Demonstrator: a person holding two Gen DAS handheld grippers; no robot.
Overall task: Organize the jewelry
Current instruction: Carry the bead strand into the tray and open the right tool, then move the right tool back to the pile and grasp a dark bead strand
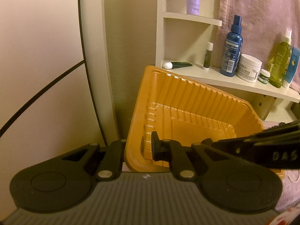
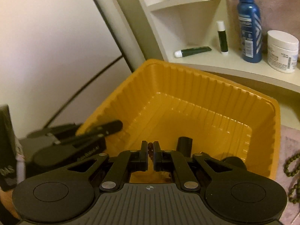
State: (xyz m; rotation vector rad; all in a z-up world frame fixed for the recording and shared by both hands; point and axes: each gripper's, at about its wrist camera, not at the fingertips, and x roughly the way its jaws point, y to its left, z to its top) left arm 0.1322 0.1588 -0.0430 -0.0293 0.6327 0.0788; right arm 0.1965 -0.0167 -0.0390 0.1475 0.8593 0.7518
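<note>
The ribbed orange tray [image 2: 187,101] is lying open-floored ahead; the right gripper [image 2: 150,150] is pinching dark beads [image 2: 150,147], while the left gripper [image 1: 148,146] is clamping the tray's near rim.

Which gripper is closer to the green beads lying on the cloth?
Right. The right gripper is over the yellow tray, just left of the green beads; the left gripper is at the tray's far left rim.

An orange ribbed plastic tray [image 2: 196,101] sits tipped, its open hollow showing, below the shelf at twelve o'clock. A string of dark reddish beads [image 2: 150,149] hangs at its near edge, and an olive-green bead strand [image 2: 292,170] lies on pink cloth at three o'clock.
</note>
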